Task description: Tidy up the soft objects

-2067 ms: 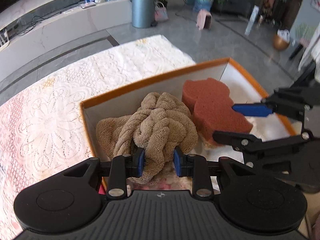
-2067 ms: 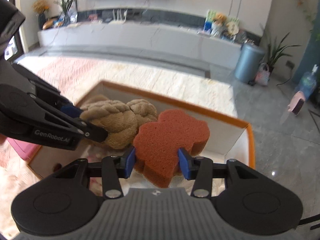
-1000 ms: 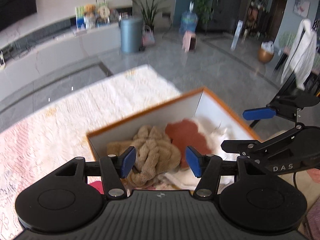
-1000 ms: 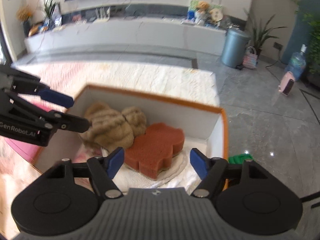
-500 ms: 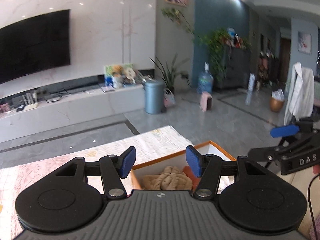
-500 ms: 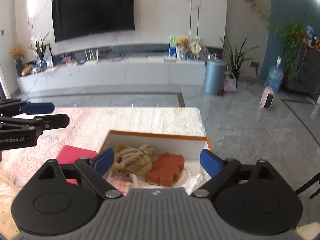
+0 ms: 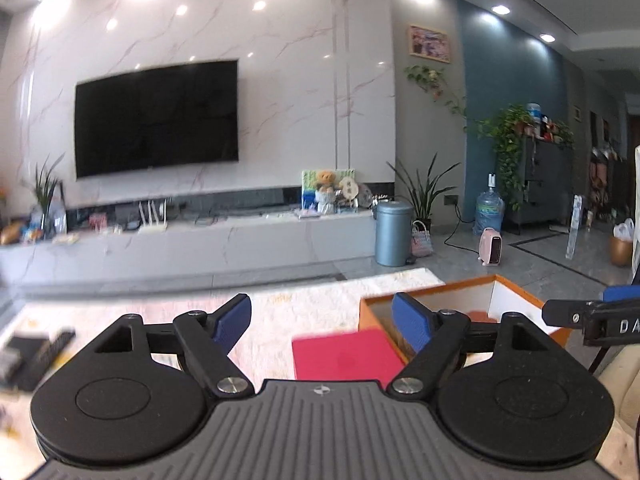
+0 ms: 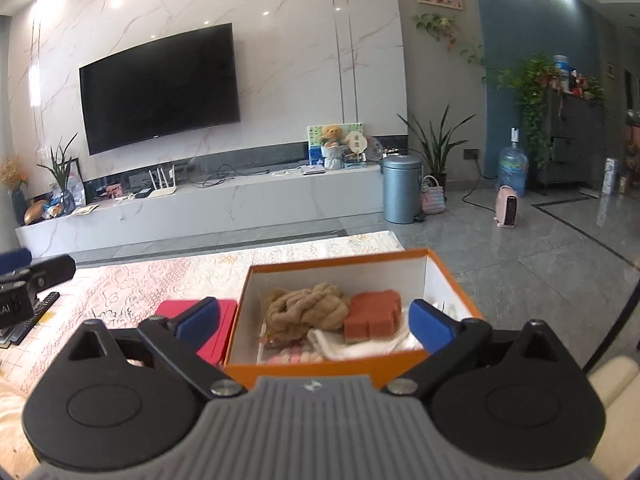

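An orange box (image 8: 450, 276) with white inner walls stands on the lace-covered table. Inside lie a twisted tan towel (image 8: 306, 310), a red-brown sponge (image 8: 374, 314) and white and pink cloths (image 8: 360, 344). My right gripper (image 8: 316, 320) is open and empty, pulled back in front of the box. My left gripper (image 7: 322, 320) is open and empty, left of the box (image 7: 424, 290), whose contents are mostly hidden in that view.
A red flat box (image 8: 222, 336) lies left of the orange box, also in the left wrist view (image 7: 344, 354). Black remotes (image 8: 34, 314) lie at the table's left. Beyond are a TV console, a blue bin (image 8: 400, 188) and grey floor.
Both grippers let go of the towel and the sponge, opened wide, and drew back and up from the box. The towel and sponge now rest inside it.
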`<state>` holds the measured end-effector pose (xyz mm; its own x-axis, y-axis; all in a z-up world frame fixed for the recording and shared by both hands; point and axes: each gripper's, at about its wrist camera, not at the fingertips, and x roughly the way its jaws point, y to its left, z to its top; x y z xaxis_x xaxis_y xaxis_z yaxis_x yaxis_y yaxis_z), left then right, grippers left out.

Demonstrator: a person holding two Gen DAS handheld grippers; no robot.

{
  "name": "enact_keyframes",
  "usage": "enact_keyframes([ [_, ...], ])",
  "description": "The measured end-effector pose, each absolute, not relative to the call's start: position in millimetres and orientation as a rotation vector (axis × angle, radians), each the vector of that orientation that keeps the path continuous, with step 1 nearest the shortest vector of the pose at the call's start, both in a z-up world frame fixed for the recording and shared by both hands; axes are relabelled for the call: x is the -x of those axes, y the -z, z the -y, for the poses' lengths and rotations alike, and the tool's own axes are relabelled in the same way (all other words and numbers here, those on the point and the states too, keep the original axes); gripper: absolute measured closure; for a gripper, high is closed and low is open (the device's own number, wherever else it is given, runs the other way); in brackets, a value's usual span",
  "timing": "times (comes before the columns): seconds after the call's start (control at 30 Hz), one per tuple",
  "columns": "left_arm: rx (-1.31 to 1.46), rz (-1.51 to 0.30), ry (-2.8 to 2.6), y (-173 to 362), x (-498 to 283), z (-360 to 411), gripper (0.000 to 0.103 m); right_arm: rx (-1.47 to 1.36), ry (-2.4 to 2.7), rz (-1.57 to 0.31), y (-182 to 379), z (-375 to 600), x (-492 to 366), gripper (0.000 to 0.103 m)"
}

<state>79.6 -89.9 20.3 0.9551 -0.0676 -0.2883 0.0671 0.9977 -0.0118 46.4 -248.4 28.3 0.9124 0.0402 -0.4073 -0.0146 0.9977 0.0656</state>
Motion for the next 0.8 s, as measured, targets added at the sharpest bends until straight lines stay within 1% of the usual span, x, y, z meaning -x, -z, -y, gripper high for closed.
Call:
enact_keyframes([
  [0.17,0.107,-0.392,0.032,4.5,-77.7,73.8,0.007,-0.075,-0.012,-0.451,-0.6,230.0,-26.4,0.003],
  [0.3,0.065,-0.421,0.024,18.3,-78.3,72.0,0.007,-0.091,-0.004,-0.378,21.2,225.3,-10.8,0.003],
  [0.53,0.015,-0.455,0.01,40.6,-73.7,76.9,0.007,-0.113,0.02,-0.336,42.4,230.5,-5.2,0.003],
  [0.8,-0.047,-0.507,0.022,59.6,-73.9,96.4,0.007,-0.138,0.024,-0.384,56.3,237.4,-16.2,0.003],
])
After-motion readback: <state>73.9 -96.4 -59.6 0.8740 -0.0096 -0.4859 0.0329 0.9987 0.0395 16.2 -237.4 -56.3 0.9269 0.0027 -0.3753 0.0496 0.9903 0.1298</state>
